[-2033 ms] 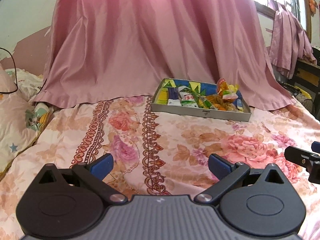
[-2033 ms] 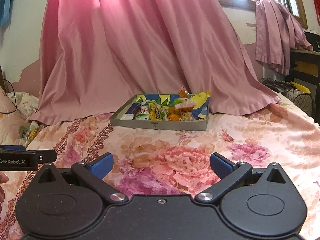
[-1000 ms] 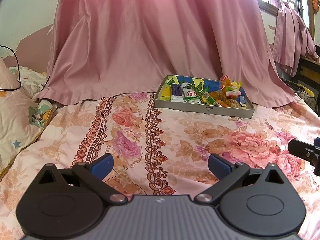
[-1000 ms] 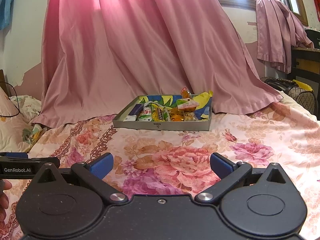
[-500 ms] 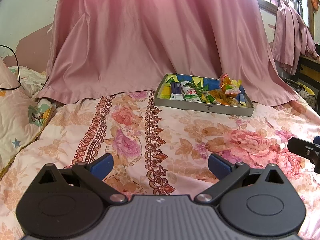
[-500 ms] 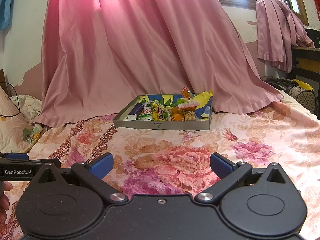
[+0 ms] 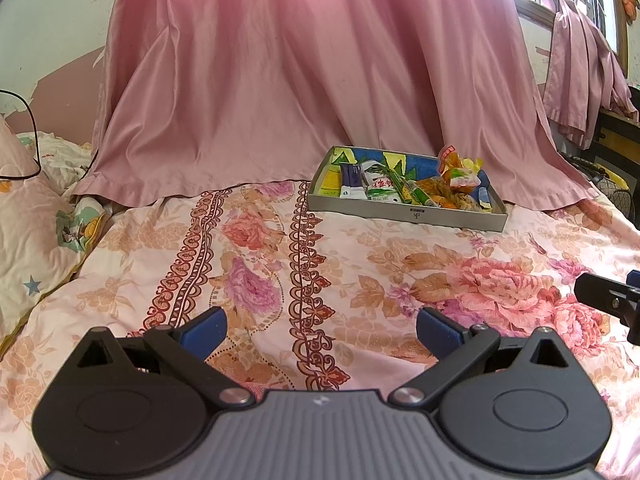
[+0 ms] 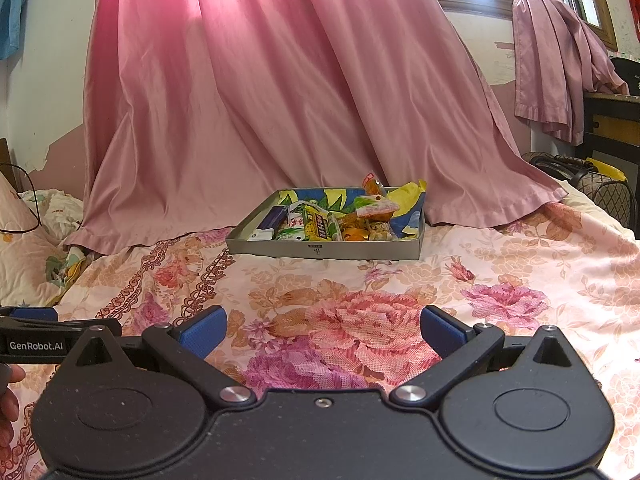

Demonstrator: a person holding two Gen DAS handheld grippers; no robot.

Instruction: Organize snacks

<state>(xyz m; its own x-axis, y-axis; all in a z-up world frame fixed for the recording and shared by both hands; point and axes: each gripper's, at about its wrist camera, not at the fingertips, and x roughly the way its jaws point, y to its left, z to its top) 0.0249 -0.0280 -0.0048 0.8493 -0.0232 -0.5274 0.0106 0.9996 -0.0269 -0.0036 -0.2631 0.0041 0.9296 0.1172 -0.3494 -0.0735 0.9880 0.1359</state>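
Observation:
A shallow grey box [image 7: 404,213] [image 8: 320,249] sits far ahead on the floral bedspread, against the pink curtain. It holds several snack packets [image 7: 412,188] [image 8: 336,220]: green, yellow, orange and a dark blue one at its left end. My left gripper [image 7: 320,328] is open and empty, low over the bedspread, well short of the box. My right gripper [image 8: 322,328] is open and empty too, also well short of it. Each gripper shows at the edge of the other's view, the right [image 7: 608,300] and the left [image 8: 52,336].
The floral bedspread [image 7: 360,280] stretches between the grippers and the box. A pink curtain [image 7: 300,80] hangs behind the box. A pillow [image 7: 32,232] lies at the left. A basket and bags [image 8: 600,188] stand off the bed at the right.
Both grippers have stayed open and empty. The left view has shifted a little, so the box sits slightly higher and farther; the right view is almost unchanged.

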